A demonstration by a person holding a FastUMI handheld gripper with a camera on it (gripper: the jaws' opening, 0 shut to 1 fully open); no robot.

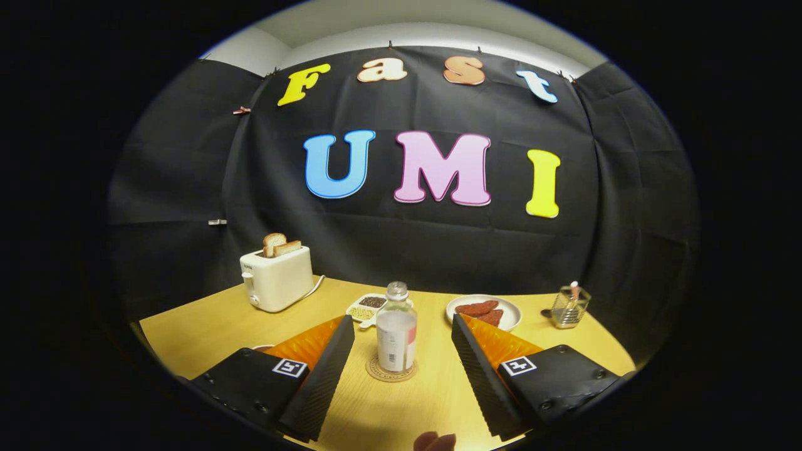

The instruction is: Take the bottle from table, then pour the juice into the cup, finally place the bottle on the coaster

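Clear bottle [396, 329] upright on coaster [391, 371], between spread gripper [401, 329] fingers, untouched

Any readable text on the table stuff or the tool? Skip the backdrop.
Bottle label: print and a barcode, too small to read.
Toaster: small mark on the front, too blurred to read.
Coaster under the bottle: printed ring, nothing legible.
Tool, open with the bottle between its fingertips: square marker tags, pattern only, no words.
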